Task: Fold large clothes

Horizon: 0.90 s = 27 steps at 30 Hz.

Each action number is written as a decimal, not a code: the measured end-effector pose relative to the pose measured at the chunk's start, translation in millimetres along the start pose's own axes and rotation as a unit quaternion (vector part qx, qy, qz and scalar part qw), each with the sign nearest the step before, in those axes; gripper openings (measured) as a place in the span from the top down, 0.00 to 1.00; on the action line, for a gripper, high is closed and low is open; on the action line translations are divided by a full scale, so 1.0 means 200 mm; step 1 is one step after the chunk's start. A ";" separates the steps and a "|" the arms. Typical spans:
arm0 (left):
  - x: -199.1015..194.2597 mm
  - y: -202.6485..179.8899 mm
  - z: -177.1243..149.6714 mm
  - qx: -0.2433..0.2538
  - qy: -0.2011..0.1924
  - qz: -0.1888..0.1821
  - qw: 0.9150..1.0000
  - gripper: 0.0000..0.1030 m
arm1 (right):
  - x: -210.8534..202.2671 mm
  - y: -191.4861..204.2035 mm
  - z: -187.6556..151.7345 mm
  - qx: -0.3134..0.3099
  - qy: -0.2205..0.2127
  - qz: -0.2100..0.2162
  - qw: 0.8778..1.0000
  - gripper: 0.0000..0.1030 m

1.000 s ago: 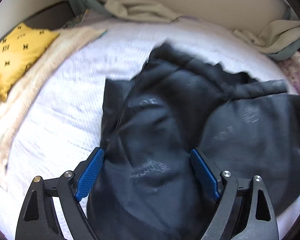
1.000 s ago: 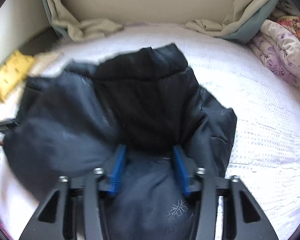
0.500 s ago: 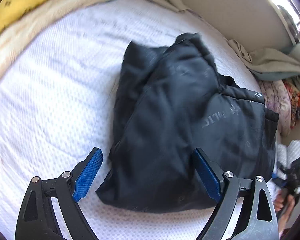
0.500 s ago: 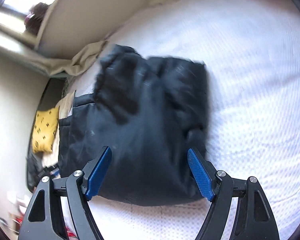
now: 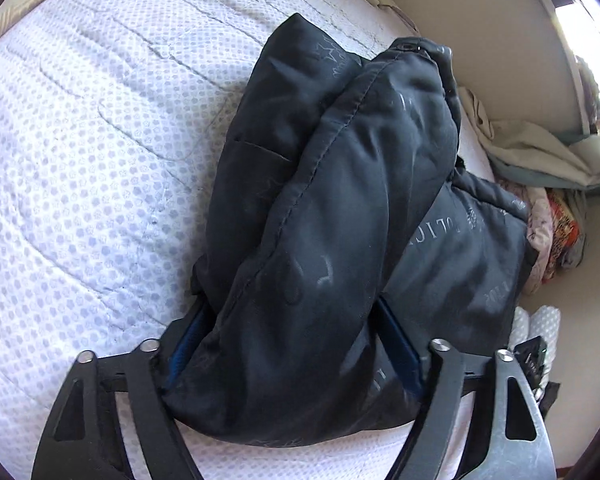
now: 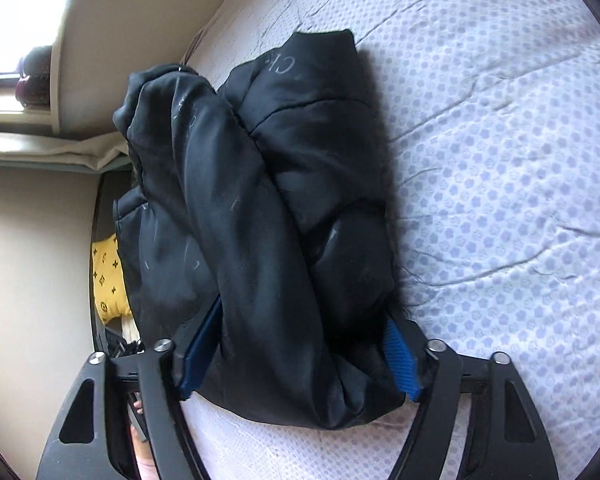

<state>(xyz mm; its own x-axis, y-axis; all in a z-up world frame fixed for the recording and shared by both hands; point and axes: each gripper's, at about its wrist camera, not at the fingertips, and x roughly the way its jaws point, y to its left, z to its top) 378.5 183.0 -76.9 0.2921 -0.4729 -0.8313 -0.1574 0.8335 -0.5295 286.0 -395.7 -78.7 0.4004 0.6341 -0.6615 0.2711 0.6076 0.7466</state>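
A dark navy padded jacket (image 5: 332, 220) with faint printed letters lies folded in a thick bundle on the white dotted bed cover (image 5: 80, 152). My left gripper (image 5: 296, 336) has its blue pads pressed on both sides of the bundle's near end. In the right wrist view the same jacket (image 6: 268, 208) lies on the bed cover (image 6: 500, 160), and my right gripper (image 6: 300, 352) clamps its near end from the opposite side. The fingertips of both grippers are partly buried in the fabric.
A beige headboard wall (image 5: 480, 20) stands behind the bed, with crumpled beige and grey bedding (image 5: 532, 152) and a floral quilt (image 5: 556, 232) beside it. A yellow patterned pillow (image 6: 108, 276) lies past the jacket in the right wrist view.
Both grippers were wide open around the jacket half a second ago. Now both have moved in and closed onto the folded bundle's ends.
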 end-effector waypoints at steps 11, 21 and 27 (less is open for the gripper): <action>-0.05 -0.13 -0.05 0.034 -0.004 -0.001 0.999 0.58 | 0.00 0.05 -0.03 -0.006 0.012 0.006 1.000 0.61; -0.13 -0.14 -0.19 0.036 0.005 0.000 0.999 0.63 | -0.10 0.08 -0.17 -0.010 0.022 0.000 1.000 0.65; -0.18 -0.17 -0.35 0.055 0.032 0.007 0.998 0.63 | -0.24 0.06 -0.25 -0.023 0.034 -0.011 0.999 0.66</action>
<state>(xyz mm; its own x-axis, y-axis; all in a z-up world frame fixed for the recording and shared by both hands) 306.9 151.8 -42.0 0.2286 -0.4754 -0.8495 -0.0563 0.8647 -0.4990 226.4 -394.7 -41.4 0.3349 0.6506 -0.6816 0.2374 0.6417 0.7293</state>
